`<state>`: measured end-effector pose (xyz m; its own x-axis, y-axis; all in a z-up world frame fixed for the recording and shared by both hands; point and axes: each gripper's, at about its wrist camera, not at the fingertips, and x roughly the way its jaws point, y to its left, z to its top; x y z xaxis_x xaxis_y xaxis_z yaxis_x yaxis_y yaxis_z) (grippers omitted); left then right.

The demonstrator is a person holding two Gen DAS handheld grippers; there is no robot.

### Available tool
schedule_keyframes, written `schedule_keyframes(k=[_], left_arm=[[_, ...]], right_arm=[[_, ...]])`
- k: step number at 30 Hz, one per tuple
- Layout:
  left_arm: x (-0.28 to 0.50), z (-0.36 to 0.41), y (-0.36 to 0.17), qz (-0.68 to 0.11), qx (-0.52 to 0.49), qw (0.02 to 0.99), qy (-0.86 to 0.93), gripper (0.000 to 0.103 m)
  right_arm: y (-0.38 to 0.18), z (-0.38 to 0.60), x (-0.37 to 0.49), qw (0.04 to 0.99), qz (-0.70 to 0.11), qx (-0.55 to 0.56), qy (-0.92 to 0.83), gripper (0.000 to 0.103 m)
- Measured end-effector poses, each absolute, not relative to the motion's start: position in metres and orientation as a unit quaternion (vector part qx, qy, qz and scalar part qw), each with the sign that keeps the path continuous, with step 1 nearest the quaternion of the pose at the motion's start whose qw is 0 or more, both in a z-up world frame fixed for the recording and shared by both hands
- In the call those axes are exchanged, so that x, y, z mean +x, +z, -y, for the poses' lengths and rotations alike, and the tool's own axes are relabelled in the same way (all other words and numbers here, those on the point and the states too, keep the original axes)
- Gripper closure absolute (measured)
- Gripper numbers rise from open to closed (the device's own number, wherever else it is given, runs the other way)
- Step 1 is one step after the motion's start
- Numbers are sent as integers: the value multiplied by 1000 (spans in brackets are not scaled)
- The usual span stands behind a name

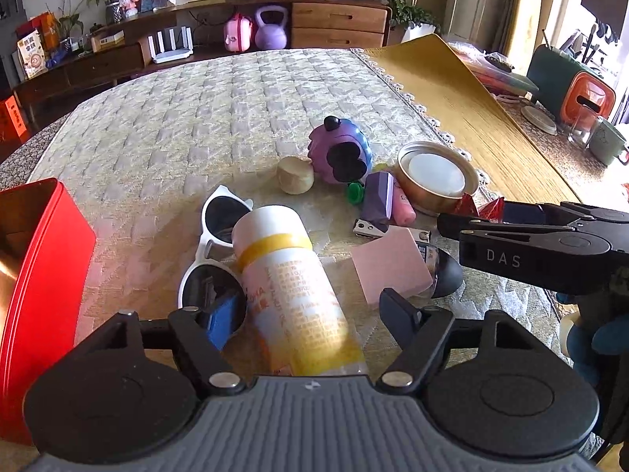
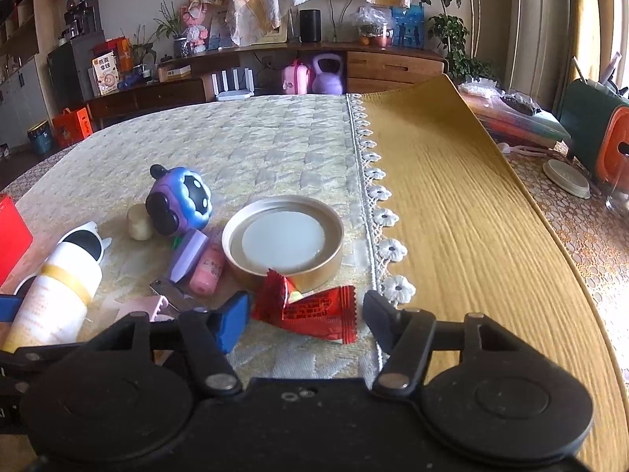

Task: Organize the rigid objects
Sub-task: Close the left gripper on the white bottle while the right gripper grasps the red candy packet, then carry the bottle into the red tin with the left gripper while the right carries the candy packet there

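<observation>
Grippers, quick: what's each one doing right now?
Left hand-held gripper: open, fingers either side of the white bottle, not clamped.
Right hand-held gripper: open, over the red candy wrappers, holding nothing.

The far stretch of the quilted cream tablecloth [image 1: 204, 118] is lying open from ten to twelve o'clock, giving wide passage; the ribbed yellow mat [image 2: 464, 204] is offering clear room from one to three o'clock in the right wrist view; the tall red tin box [image 1: 43, 275] is walling off nine o'clock in the left wrist view; the white cylindrical bottle with a yellow band [image 1: 291, 287] is lying between the spread fingers of the left gripper [image 1: 310, 310], overlapping the white-framed sunglasses [image 1: 214, 236]; the pink square pad [image 1: 389, 267] is crowding two o'clock; the purple and blue round toy [image 2: 179, 200], gold shallow round tin [image 2: 283, 240] and red candy wrappers [image 2: 314, 306] are cluttering the centre; the right gripper [image 2: 306, 318] is standing wide apart over the wrappers.
</observation>
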<state>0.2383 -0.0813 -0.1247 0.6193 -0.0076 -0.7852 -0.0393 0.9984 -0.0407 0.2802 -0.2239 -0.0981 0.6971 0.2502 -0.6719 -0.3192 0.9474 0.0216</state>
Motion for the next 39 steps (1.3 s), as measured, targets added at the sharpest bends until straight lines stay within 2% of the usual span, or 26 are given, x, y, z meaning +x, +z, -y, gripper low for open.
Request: schedule_keyframes(k=[5,8,15,23,39], left_arm=[[240,83,-126,-437,-20,899,16,35],[241,81,-126,-439,-20,898,23,47],[239,78,-125,-439,-24,898,24,53],[225,71,-122,-442,-30,896,22,56],[171,42,-85,-423,-72,903,4,58]], right_arm=[[-97,224,277,921,-354,-46,153,53],[-96,225,274,921,-354,-46,153,59],[-94,226,270,921,-355,-45,152,75],[-85,229,248,926,-345,-38,148,76],[-25,200,184,927,-320,-40,191,76]])
